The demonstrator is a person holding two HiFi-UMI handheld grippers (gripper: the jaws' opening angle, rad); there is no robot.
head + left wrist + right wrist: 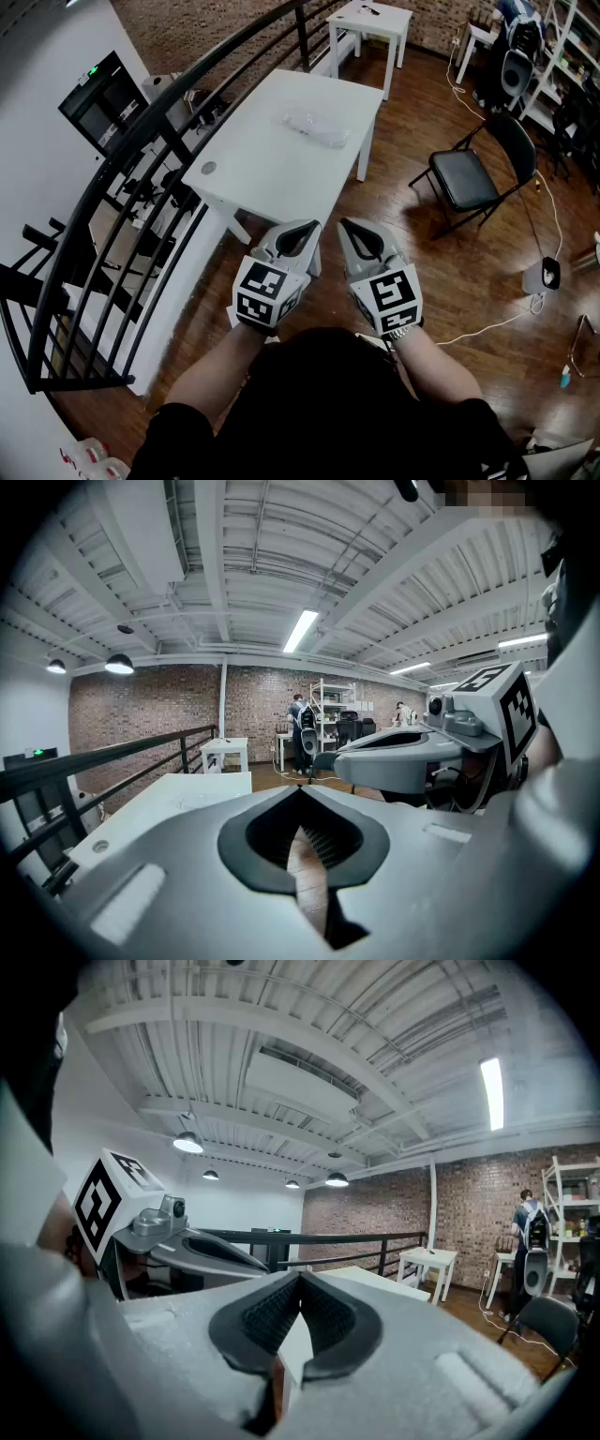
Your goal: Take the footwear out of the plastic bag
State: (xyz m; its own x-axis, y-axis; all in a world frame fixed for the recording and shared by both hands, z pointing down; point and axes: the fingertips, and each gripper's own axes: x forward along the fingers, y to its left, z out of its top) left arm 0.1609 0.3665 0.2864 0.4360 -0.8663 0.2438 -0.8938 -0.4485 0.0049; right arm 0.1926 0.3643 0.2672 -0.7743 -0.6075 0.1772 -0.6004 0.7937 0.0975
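Observation:
A clear plastic bag with something pale inside lies on the far half of a white table. I cannot make out footwear in it. My left gripper and right gripper are held side by side in front of my chest, short of the table's near end, tips pointing toward it. Both are shut with nothing between the jaws. In the left gripper view the shut left gripper has the right gripper beside it. In the right gripper view the shut right gripper has the left gripper beside it.
A black railing runs along the table's left side. A black folding chair stands on the wood floor to the right. A second white table is further back. Cables and a white device lie on the floor at right.

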